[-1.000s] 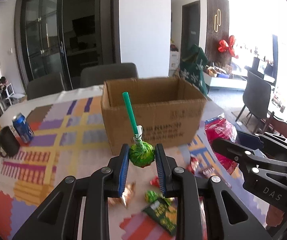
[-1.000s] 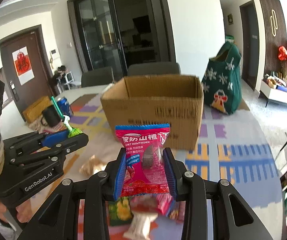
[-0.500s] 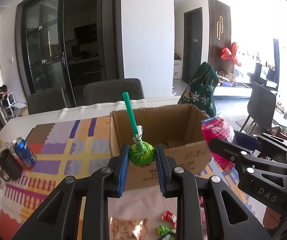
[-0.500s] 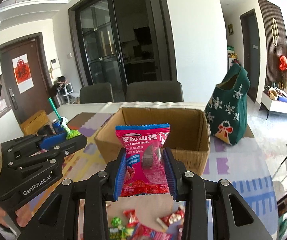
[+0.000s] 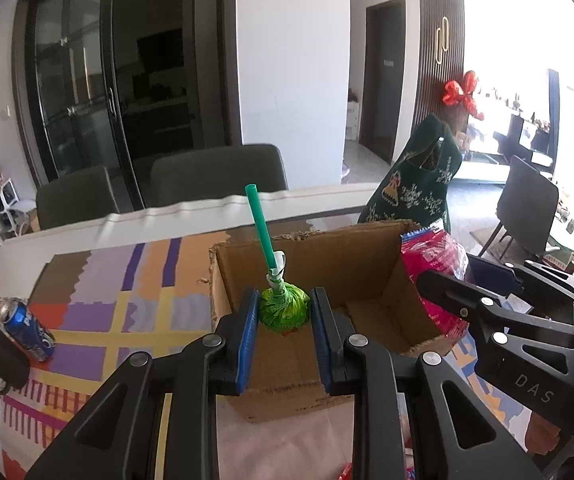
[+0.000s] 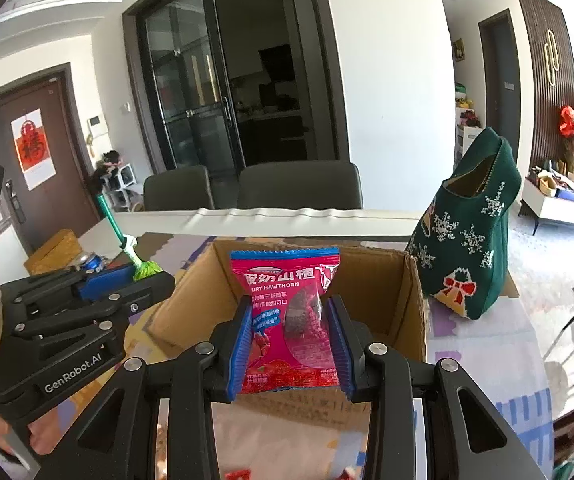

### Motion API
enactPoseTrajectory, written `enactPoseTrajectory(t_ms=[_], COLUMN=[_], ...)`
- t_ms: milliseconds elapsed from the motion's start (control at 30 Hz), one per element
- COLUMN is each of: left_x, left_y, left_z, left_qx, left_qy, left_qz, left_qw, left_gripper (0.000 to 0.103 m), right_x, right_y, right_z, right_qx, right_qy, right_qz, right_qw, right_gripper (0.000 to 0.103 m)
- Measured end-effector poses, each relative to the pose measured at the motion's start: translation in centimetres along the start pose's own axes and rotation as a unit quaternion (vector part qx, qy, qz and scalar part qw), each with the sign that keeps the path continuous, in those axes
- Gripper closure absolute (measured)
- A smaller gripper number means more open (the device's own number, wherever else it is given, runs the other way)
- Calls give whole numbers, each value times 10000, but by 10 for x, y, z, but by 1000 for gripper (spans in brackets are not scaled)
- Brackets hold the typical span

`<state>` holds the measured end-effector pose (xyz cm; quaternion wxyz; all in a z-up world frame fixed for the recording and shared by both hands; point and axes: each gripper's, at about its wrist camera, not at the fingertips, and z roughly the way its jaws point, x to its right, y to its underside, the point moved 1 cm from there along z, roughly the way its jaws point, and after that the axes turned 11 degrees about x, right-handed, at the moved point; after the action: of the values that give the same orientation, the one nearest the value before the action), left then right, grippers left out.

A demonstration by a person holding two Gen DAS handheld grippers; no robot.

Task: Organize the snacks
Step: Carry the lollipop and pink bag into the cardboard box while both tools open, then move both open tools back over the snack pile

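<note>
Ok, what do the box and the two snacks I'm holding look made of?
Box: plain brown corrugated cardboard, matte, with ragged torn edges. Lollipop: crinkled glossy green wrapper, probably foil or plastic film, on a smooth green plastic-looking stick. Hawthorn packet: shiny pink plastic film with crimped top seal.

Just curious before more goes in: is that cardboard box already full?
Empty, as far as shows: the cardboard box is open-topped, with bare floor and walls; the near corners are hidden.

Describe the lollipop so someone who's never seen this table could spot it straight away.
Find the open cardboard box on the patchwork tablecloth. Just before its near wall, the left hand-held gripper pinches the lollipop: a round head in crinkly green wrapper, with a teal stick slanting up, unlike the flat pink packet alongside.
</note>
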<state>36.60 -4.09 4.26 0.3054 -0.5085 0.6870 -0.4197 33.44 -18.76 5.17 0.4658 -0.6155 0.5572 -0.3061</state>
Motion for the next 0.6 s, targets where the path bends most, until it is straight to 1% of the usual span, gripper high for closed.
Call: enactPoseTrajectory(t_ms=[100, 167, 200, 233, 300, 333, 400, 467, 500, 600], left_x=[1, -1, -1, -3, -5, -6, -8, -9, -10, -10], left_y=[1, 1, 0, 1, 1, 2, 2, 3, 4, 6], left_z=[11, 14, 13, 11, 8, 5, 2, -6, -10, -26], left_qx=[-105, -90, -47, 23, 58, 47, 24, 34, 46, 112], left_qy=[5, -57, -112, -172, -220, -242, -288, -324, -358, -455], left_qz=[-5, 16, 24, 13, 8, -5, -34, -31, -26, 16], left_qw=[9999, 9999, 9999, 9998, 9997, 9997, 9996, 9995, 9993, 9989], left_gripper=[75, 60, 46, 42, 42, 39, 37, 34, 30, 26], right_x=[4, 6, 7, 8, 10, 10, 10, 7, 5, -2], right_y=[-1, -1, 0, 0, 1, 1, 2, 2, 2, 1], right_z=[13, 20, 23, 25, 25, 24, 20, 15, 11, 0], right_qx=[-78, -122, -139, -139, -136, -115, -124, -97, -69, -5], right_qy=[54, 83, 136, 188, 360, 388, 385, 358, 343, 276], right_qz=[-6, 7, 11, 7, -8, -2, -8, -10, -38, -100], right_qw=[10000, 9999, 9998, 9997, 9993, 9992, 9992, 9993, 9994, 9996], right_gripper=[66, 66, 64, 62, 52, 51, 51, 51, 51, 51])
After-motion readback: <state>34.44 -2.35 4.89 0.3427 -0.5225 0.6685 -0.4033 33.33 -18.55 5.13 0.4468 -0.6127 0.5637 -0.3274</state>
